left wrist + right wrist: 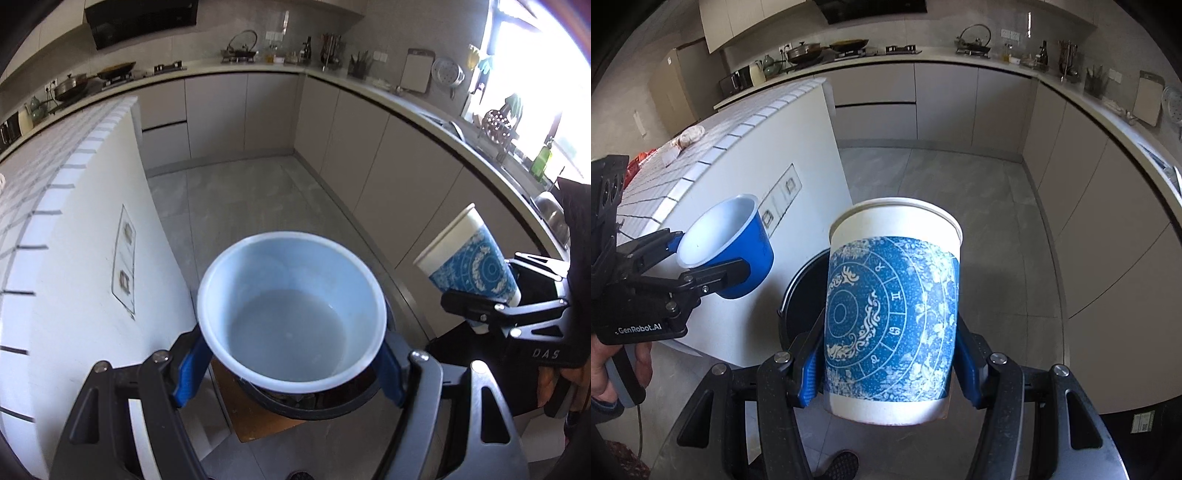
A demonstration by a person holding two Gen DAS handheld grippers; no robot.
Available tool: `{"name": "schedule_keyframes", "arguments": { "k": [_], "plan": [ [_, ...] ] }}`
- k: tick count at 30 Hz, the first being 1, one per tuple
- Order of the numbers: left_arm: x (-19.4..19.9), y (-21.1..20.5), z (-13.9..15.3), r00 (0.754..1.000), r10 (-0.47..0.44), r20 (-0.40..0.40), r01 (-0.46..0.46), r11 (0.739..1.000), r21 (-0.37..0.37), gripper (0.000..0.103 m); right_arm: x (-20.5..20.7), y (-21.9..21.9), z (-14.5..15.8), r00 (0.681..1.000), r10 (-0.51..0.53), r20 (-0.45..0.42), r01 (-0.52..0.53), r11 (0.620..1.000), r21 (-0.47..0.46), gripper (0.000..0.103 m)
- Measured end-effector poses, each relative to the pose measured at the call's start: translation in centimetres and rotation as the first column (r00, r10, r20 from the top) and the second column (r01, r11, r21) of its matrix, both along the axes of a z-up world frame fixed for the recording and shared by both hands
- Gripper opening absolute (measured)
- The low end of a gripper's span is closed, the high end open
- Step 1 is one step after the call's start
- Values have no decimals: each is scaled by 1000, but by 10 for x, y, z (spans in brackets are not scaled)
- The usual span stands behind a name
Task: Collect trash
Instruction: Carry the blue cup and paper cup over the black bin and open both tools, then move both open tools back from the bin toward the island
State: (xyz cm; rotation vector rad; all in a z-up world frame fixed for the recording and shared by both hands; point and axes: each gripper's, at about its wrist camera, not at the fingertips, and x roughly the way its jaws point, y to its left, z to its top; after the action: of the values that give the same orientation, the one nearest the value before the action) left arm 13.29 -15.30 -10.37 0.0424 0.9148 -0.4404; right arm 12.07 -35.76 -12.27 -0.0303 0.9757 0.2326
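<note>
the left gripper [291, 354] pinches a small blue plastic cup [291, 310] by its sides, and the right gripper [886, 365] pinches a patterned paper cup [892, 314]. both hang over the black bin [801, 291]. both cups look light, thin-walled and easily crushed, so gentle mid-wall grips suit.

The left wrist view looks steeply down along its own fingers, close over a blue cup [291, 310]. The right wrist view does likewise, close behind a patterned paper cup [892, 314]. Each sees the other gripper beside it; both share the tiled island [74, 192], the far counter [960, 57] and the floor.
</note>
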Motion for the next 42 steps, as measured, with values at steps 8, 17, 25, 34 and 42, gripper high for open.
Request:
{"name": "schedule_keyframes", "arguments": {
  "k": [8,17,25,34,42],
  "plan": [
    [8,-7,-28,997,-40,-61,40,999,2,77,16,5,-35,994,96,-50,-97,995,-6,61],
    [18,-5,-68,995,3,-96,1,999,42,103,42,-3,-101,967,230,-106,-243,961,-135,103],
    [11,-1,-59,994,64,-83,-59,996,60,103,44,-12,-97,981,172,-85,-181,977,-113,103],
    [1,11,-48,993,112,-33,-110,992,69,103,31,0,-78,993,101,-52,-107,986,-128,103],
    [-14,15,-21,992,123,26,-124,991,55,103,18,11,-45,998,69,3,-68,991,-114,103]
  ]
}}
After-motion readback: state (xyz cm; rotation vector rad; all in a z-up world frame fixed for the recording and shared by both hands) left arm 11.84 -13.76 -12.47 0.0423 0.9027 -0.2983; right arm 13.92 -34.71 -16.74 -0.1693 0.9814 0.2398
